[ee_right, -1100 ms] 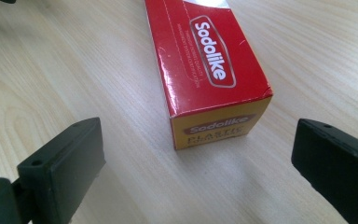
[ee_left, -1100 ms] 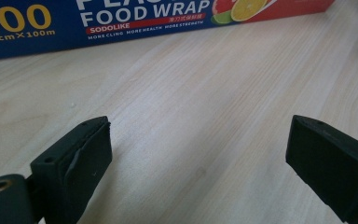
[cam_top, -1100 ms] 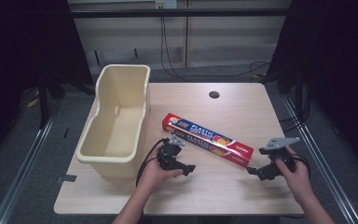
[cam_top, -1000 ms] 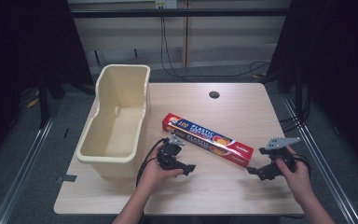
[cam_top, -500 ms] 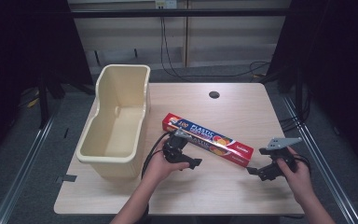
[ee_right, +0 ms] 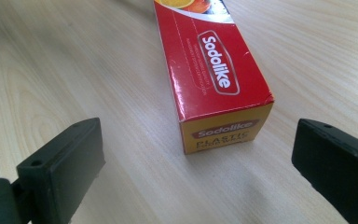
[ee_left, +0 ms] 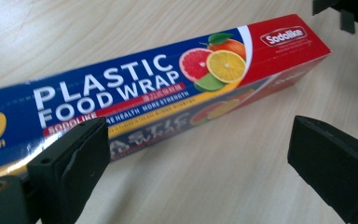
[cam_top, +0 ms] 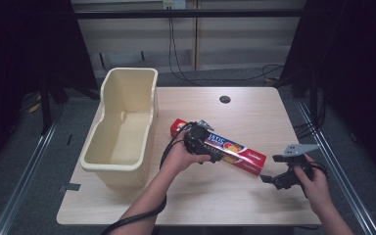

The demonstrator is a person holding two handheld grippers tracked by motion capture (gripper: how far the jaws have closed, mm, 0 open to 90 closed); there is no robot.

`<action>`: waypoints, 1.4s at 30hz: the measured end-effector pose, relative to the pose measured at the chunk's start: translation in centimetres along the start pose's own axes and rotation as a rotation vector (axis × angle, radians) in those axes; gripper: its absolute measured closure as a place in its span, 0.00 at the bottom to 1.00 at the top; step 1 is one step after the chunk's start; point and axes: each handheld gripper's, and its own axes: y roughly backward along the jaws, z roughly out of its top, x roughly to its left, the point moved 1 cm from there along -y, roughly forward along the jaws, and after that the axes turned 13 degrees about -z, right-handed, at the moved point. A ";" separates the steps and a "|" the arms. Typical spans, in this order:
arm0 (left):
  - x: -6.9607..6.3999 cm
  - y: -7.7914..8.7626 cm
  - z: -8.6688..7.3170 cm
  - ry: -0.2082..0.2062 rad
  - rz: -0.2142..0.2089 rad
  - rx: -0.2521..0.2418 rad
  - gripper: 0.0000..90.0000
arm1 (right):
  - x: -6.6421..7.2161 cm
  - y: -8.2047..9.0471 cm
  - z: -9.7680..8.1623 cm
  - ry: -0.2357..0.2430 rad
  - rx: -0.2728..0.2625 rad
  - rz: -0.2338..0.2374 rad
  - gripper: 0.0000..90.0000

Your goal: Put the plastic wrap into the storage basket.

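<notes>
We see the plastic wrap box (cam_top: 220, 147) lying flat on the desk (cam_top: 235, 205), just beside the cream bin (cam_top: 122, 127). Our left tongs (cam_top: 214, 155) hover over its middle with the jaws apart and nothing clamped; in the left gripper view the box (ee_left: 158, 88) lies beyond the pads, not between them. Our right tongs (cam_top: 266, 179) wait near the red end of the box (ee_right: 214, 79), also wide apart and touching nothing.

To do this step well, we should bring the left jaws down across the narrow width of the box, one on each long side, and close only when both sit square, otherwise the box may slide or turn.

Compared with a second ago, the left hand has moved from the near side to above the box, its jaws opening a little more. The right hand and the box have not moved.
</notes>
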 end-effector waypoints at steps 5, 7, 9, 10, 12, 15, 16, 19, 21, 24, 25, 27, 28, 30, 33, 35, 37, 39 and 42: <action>1.0 -0.5 1.0 0.002 -0.002 -0.010 0.05 | -0.2 0.1 0.0 -0.007 -0.011 0.005 0.02; 1.3 -0.9 1.3 0.008 0.021 -0.023 0.04 | -0.2 0.1 0.0 -0.009 -0.010 0.005 0.02; 1.6 -1.1 1.6 -0.007 0.021 -0.014 0.02 | -0.2 0.1 0.0 -0.012 -0.012 0.009 0.02; 1.8 -1.3 1.7 -0.019 0.020 -0.013 0.02 | -0.2 0.1 0.0 -0.012 -0.014 0.010 0.02; 2.1 -1.5 1.9 -0.030 0.012 0.003 0.02 | -0.2 0.1 0.0 -0.013 -0.017 0.009 0.02; 2.5 -2.0 2.1 -0.031 0.006 0.016 0.01 | -0.3 0.1 0.0 -0.018 -0.017 0.010 0.02; 2.8 -2.0 2.2 -0.049 0.008 0.037 0.01 | -0.3 0.1 0.0 -0.022 -0.014 0.012 0.02; 3.1 -2.5 2.4 -0.038 0.000 0.022 0.01 | -0.3 0.1 0.0 -0.023 -0.014 0.015 0.02; 3.3 -2.7 2.5 -0.046 -0.002 0.028 0.01 | -0.3 0.1 0.0 -0.021 -0.016 0.017 0.02; 3.5 -2.8 2.7 -0.047 -0.008 0.023 0.01 | -0.3 0.1 0.0 -0.019 -0.017 0.025 0.02; 3.7 -2.9 2.9 -0.053 -0.013 0.032 0.01 | -0.3 0.1 0.0 -0.016 -0.021 0.024 0.02; 4.0 -2.9 3.0 -0.071 -0.021 0.038 0.01 | -0.3 0.1 0.0 -0.012 -0.024 0.030 0.02; 4.0 -3.0 3.0 -0.073 -0.020 0.040 0.01 | -0.3 0.1 0.0 -0.013 -0.023 0.029 0.02; 4.2 -3.1 3.1 -0.090 -0.022 0.039 0.00 | -0.2 0.0 0.0 -0.013 -0.022 0.033 0.02; 4.4 -3.3 3.2 -0.102 -0.027 0.052 0.01 | -0.3 0.1 0.0 -0.018 -0.021 0.034 0.02; 4.6 -3.6 3.2 -0.112 -0.028 0.066 0.01 | -0.3 0.1 0.0 -0.025 -0.022 0.033 0.02; 4.7 -3.8 3.2 -0.108 -0.029 0.066 0.01 | -0.3 0.1 0.0 -0.021 -0.020 0.031 0.02; 4.7 -3.9 3.1 -0.093 -0.036 0.057 0.01 | -0.3 0.2 0.0 -0.015 -0.021 0.037 0.02; 4.6 -3.7 3.0 -0.094 -0.044 0.068 0.01 | -0.5 0.4 0.0 -0.021 -0.026 0.039 0.02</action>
